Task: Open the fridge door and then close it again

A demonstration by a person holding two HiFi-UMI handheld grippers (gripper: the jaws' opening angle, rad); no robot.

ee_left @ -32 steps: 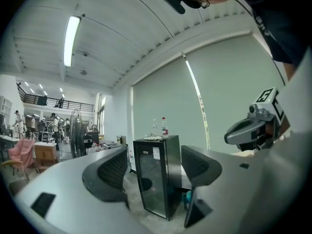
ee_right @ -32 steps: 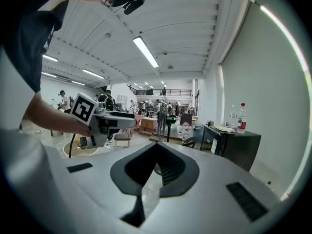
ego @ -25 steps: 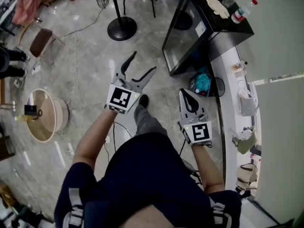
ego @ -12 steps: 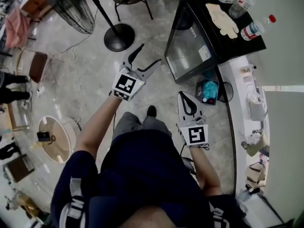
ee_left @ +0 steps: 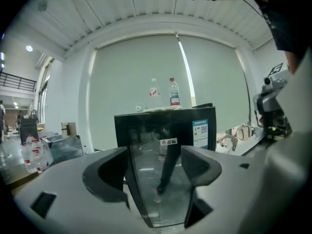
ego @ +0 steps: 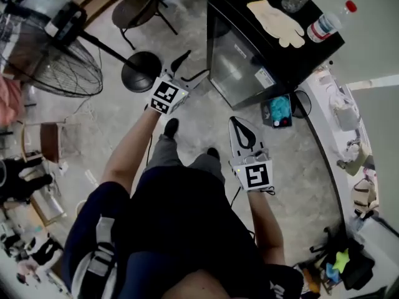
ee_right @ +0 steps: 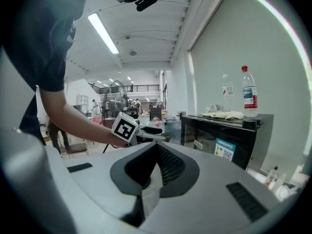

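The small black fridge (ego: pixel 293 45) stands ahead with its glass door (ego: pixel 240 67) closed and facing me. My left gripper (ego: pixel 194 65) is open just left of the door's near edge, apart from it. In the left gripper view the glass door (ee_left: pixel 165 179) shows beyond the open left gripper (ee_left: pixel 155 172), with nothing between the jaws. My right gripper (ego: pixel 237 124) is shut and empty, lower down and short of the fridge. In the right gripper view the shut right gripper (ee_right: pixel 155 147) points past the left gripper (ee_right: pixel 146 131) toward the fridge (ee_right: pixel 229 140).
A pale glove (ego: pixel 274 20) and water bottles (ego: pixel 324 23) lie on the fridge top. A floor fan (ego: pixel 50 61) with a round base (ego: pixel 140 70) and a chair (ego: pixel 140 8) stand to the left. A white counter (ego: pixel 330 123) runs along the right; a teal object (ego: pixel 280 108) sits by the fridge's foot.
The person has walked toward the fridge, so both grippers are nearer to it. The left gripper now sits beside the door's edge. Neither gripper's jaws have changed.
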